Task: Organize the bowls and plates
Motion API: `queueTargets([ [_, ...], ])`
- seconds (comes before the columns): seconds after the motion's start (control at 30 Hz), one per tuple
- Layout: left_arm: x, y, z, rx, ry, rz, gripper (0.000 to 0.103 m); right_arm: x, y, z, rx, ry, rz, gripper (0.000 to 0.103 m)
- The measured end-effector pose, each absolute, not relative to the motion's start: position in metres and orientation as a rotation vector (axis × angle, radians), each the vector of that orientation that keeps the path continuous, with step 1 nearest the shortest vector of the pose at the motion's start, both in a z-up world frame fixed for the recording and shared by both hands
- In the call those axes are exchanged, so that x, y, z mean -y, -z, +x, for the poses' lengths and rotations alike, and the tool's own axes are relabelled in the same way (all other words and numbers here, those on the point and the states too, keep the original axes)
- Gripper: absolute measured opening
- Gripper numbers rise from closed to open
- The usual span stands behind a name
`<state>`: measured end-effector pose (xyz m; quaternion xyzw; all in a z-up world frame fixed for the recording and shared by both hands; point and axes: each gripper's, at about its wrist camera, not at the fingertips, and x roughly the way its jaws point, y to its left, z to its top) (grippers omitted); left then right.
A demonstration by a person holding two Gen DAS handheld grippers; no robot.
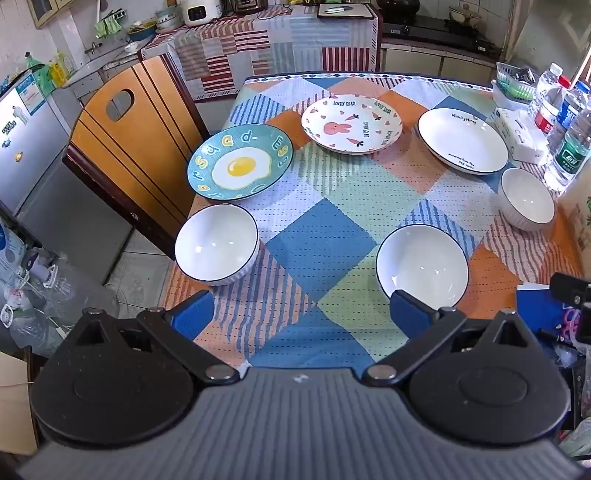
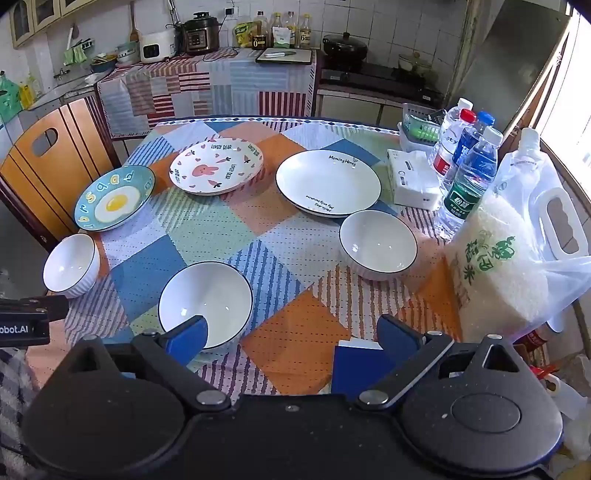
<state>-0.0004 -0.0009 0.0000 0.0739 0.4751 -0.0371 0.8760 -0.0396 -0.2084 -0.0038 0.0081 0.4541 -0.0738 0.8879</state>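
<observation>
Kitchen counter [image 2: 295,332] under patchwork cloth [image 1: 317,251]: plates behind bowls around the middle bowl [image 2: 205,304]; both grippers' jaws open, empty.

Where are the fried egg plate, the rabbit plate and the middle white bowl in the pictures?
fried egg plate [image 1: 240,162]: left wrist view, on the painted yolk.
rabbit plate [image 2: 216,167]: right wrist view, near the pink rabbit at its centre.
middle white bowl [image 2: 210,295]: right wrist view, on its inner bottom.

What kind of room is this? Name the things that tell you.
Most likely a home kitchen with a dining table: a pressure cooker on the counter, a stove with a pan, and a fridge beside the table.
</observation>
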Motion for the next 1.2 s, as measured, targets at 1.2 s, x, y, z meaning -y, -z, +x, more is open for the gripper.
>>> queueTargets([
  [1.2, -0.011, 0.0, -0.006, -0.948, 0.079, 0.146, 0.102, 0.21, 0.01, -0.042, -0.953, 0.177, 0.008, 0.1],
])
